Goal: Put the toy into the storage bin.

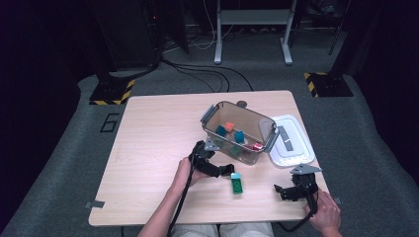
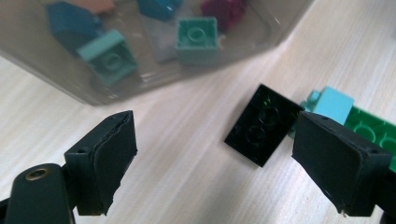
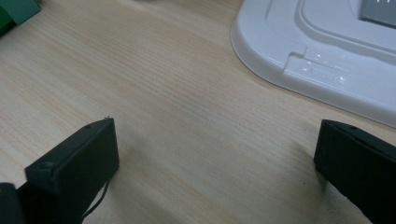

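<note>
Both jaw pairs open, empty. We've several bricks in bin (image 1: 262, 129) already; black brick (image 2: 262, 123) & green brick (image 1: 237, 185) beside bin left; left gripper (image 2: 215, 161) nearing black one, right gripper (image 3: 217, 170) idle.

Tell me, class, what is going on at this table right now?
A person holds a gripper in each hand. The left gripper has its jaws open low over a black brick lying on the table, beside a green brick and a clear bin holding more bricks. The right gripper, jaws open and holding nothing, sits near the white lid.
</note>
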